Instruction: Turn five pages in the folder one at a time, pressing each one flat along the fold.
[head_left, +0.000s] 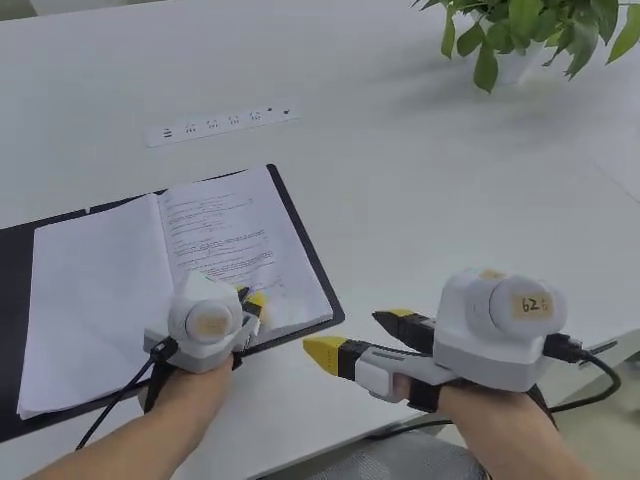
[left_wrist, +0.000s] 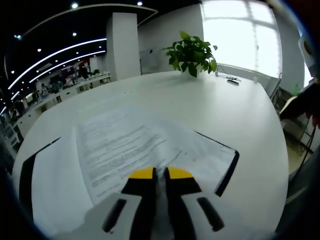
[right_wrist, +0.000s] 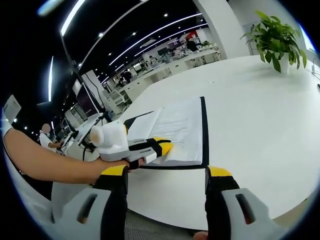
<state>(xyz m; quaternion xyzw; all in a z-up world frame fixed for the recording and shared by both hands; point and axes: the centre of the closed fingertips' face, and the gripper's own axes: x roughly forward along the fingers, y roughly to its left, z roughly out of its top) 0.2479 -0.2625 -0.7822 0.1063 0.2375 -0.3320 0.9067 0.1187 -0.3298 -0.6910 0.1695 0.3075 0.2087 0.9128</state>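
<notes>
An open black folder (head_left: 318, 262) lies on the white table, its printed right page (head_left: 225, 235) and blank left page (head_left: 95, 290) flat. My left gripper (head_left: 255, 302) rests shut over the lower right part of the printed page (left_wrist: 125, 145), its yellow-tipped jaws (left_wrist: 160, 173) pressed together with nothing seen between them. My right gripper (head_left: 362, 335) hovers open to the right of the folder near the table's front edge, with nothing between its fingers. In the right gripper view the folder (right_wrist: 204, 131) and the left gripper (right_wrist: 162, 146) lie ahead.
A potted plant (head_left: 525, 35) stands at the far right of the table. A white power strip (head_left: 222, 122) is set in the table beyond the folder. Black cables (head_left: 595, 358) trail from both grippers over the front edge.
</notes>
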